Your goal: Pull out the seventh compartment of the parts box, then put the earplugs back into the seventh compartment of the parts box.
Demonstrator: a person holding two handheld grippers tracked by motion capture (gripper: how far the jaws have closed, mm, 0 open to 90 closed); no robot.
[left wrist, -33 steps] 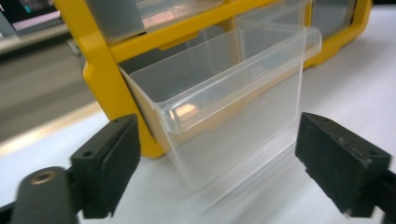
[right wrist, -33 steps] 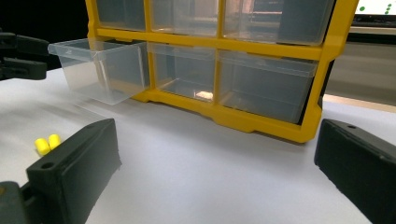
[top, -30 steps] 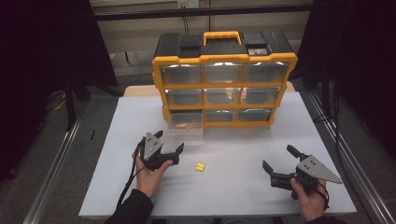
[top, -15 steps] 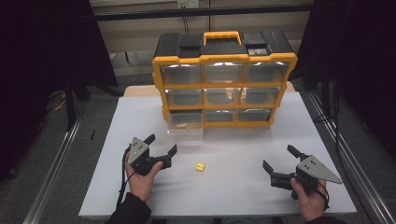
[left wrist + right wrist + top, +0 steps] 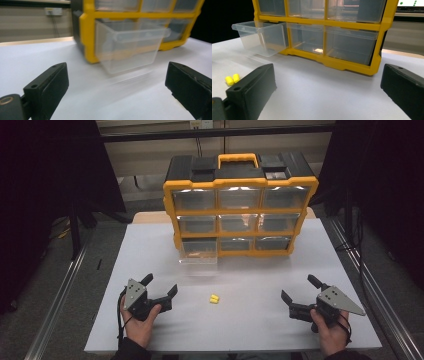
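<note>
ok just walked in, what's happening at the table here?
A person holds the left gripper and right gripper low over the white table, both open and holding nothing. Behind them stands a yellow drawer organizer whose bottom-left clear drawer is pulled out. A small yellow piece lies on the table between the grippers, untouched.

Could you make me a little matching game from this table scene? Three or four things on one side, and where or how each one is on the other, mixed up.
Things:
1. yellow earplugs
2. bottom-left drawer
3. left gripper
4. carry handle

States or places:
A. on top of the organiser
B. pulled out
C. lying on the white table between the grippers
D. jaws open, holding nothing

Pairs: 1-C, 2-B, 3-D, 4-A
</note>
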